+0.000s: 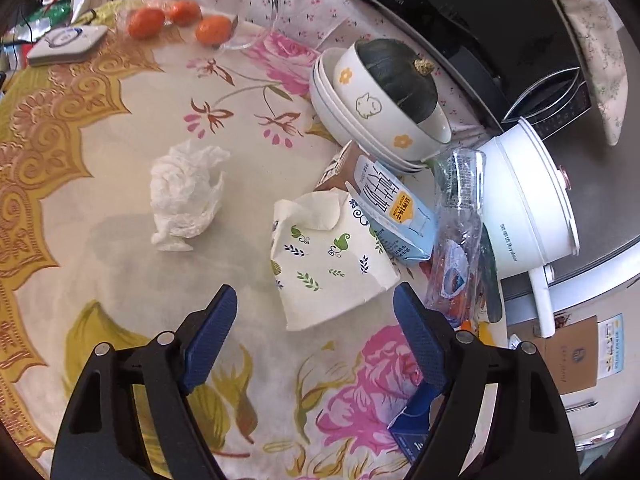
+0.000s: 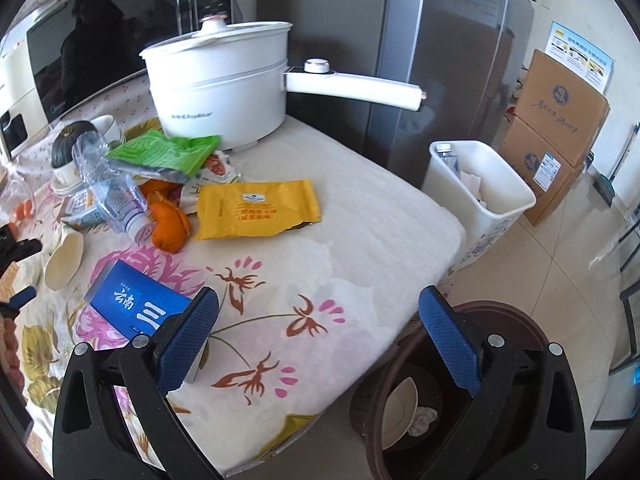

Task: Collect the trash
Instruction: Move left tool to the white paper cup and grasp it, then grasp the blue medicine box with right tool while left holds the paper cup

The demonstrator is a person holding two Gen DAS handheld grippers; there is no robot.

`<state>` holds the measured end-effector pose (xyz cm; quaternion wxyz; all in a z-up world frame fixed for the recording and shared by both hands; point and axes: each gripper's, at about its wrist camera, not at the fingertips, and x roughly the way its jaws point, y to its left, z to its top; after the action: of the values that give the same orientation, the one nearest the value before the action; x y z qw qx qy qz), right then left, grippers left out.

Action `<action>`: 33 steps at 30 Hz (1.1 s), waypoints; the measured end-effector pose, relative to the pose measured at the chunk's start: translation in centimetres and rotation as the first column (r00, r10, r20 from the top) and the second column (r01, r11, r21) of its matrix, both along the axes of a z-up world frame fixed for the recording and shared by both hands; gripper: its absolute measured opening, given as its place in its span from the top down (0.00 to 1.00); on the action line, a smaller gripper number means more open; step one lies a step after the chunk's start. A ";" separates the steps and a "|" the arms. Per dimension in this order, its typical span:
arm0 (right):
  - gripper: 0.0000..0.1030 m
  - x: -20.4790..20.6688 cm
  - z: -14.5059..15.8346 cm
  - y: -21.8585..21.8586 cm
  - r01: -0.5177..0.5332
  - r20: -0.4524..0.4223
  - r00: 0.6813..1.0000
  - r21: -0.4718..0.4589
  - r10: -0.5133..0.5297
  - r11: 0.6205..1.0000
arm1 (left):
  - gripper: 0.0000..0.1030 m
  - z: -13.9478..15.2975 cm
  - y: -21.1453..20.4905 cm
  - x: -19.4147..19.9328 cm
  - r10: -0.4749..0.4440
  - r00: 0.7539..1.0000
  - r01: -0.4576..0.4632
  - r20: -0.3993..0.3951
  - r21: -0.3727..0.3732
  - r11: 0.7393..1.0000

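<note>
In the left wrist view my left gripper (image 1: 314, 300) is open above the flowered tablecloth, just short of a crushed paper cup (image 1: 328, 264). A crumpled white tissue (image 1: 184, 196) lies to its left. A light-blue milk carton (image 1: 396, 208) and a crushed clear bottle (image 1: 460, 220) lie behind the cup. In the right wrist view my right gripper (image 2: 320, 312) is open and empty over the table's corner. A blue box (image 2: 136, 308) lies by its left finger. A yellow wrapper (image 2: 256, 208), orange peel (image 2: 168, 224), a green packet (image 2: 168, 152) and the bottle (image 2: 112, 196) lie further back.
A white electric pot (image 2: 220, 84) with a long handle stands at the back. Stacked bowls hold a dark squash (image 1: 400, 76). Tangerines (image 1: 180, 20) sit far left. A white bin (image 2: 480, 192) and a brown bin (image 2: 420, 392) stand on the floor beside the table. Cardboard boxes (image 2: 556, 136) stand beyond.
</note>
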<state>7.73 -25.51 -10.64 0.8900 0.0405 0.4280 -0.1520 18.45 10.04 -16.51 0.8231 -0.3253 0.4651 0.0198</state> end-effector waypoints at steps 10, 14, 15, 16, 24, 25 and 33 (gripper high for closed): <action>0.07 1.0 -0.6 0.9 -0.091 -0.002 0.996 -0.010 0.091 0.996 | 0.36 -2.3 -0.4 2.4 -0.004 1.000 0.004 0.005 -0.121 0.993; 0.07 1.5 -0.9 1.7 -0.184 0.011 0.983 0.019 0.184 0.983 | 0.54 -2.7 -0.7 3.0 -0.042 0.999 0.042 0.006 -0.123 0.992; 0.07 1.7 -1.0 2.1 -0.216 0.014 0.976 0.020 0.216 0.976 | 0.57 -2.8 -0.9 3.1 -0.057 0.998 0.057 0.008 -0.131 0.990; 0.07 1.9 -1.1 2.6 -0.243 0.014 0.970 0.012 0.243 0.970 | 0.59 -2.8 -1.1 3.2 -0.072 0.997 0.073 0.013 -0.138 0.988; 0.07 3.8 -2.1 6.1 -0.464 0.015 0.886 0.005 0.464 0.886 | 0.76 0.3 -3.6 2.0 -0.229 0.970 0.231 0.085 -0.009 0.973; 0.07 4.2 -2.3 6.6 -0.486 0.014 0.874 0.007 0.486 0.874 | 0.76 1.1 -3.9 1.4 -0.251 0.963 0.251 0.099 0.017 0.968; 0.07 5.1 -4.6 11.1 -0.610 -0.103 0.789 -0.012 0.605 0.793 | 0.76 6.3 -3.7 -3.0 -0.326 0.925 0.301 0.193 0.149 0.942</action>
<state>12.80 -14.41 -15.27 0.8712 -0.1262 0.4561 0.1306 15.43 6.30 -10.19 0.8786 -0.1982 0.4174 -0.1205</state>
